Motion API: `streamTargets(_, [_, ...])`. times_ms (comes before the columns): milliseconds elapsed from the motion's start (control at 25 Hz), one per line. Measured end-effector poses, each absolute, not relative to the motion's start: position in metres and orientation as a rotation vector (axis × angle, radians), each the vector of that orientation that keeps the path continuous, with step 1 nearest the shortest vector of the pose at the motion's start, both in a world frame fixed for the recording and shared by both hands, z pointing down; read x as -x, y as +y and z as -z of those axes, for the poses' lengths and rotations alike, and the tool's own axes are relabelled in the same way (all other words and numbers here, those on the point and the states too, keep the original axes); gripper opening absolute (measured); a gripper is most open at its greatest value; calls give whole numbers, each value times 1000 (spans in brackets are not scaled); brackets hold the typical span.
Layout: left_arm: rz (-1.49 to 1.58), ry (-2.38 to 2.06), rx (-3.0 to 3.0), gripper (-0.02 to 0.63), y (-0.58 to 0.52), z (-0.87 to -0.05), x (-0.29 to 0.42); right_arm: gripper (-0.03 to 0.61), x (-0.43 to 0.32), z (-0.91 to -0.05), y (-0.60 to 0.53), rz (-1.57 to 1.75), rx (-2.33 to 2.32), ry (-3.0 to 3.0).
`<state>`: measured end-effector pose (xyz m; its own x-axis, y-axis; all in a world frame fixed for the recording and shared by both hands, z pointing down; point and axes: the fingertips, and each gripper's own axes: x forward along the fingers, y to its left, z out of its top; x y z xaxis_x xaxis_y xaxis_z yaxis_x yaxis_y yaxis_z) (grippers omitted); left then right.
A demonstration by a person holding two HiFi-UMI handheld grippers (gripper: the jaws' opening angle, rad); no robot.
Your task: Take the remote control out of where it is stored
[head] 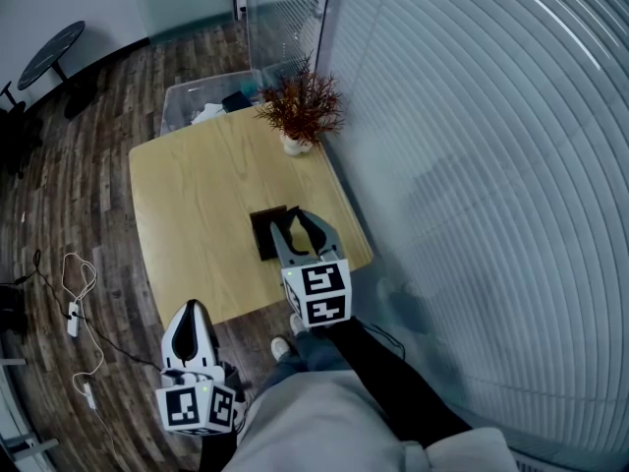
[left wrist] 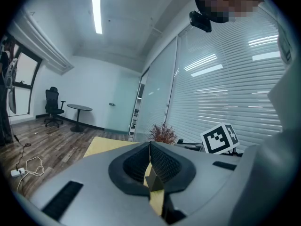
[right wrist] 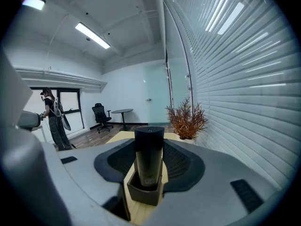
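Evidently, the right gripper [head: 295, 216] is set with jaws spread astride the remote control [right wrist: 149, 149], upright in its holder [right wrist: 143, 197], for grasping; the left gripper [head: 194, 313], clenched empty, is kept well back from it.

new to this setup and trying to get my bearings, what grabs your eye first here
A black remote control stands upright in a dark holder on the wooden table, between the open jaws of the right gripper. A reddish dried plant sits at the table's far edge beside the blinds. The left gripper hangs off the table's near edge, jaws together.
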<state>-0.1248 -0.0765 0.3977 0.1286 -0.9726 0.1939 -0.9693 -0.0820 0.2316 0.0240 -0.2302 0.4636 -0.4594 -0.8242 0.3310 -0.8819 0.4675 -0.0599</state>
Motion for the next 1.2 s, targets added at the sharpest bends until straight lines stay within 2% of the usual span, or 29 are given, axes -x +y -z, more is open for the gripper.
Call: streamTargets(1200, [14, -1895, -2115, 9, -80, -400, 128, 178, -16, -463, -231, -320, -1440, -2468])
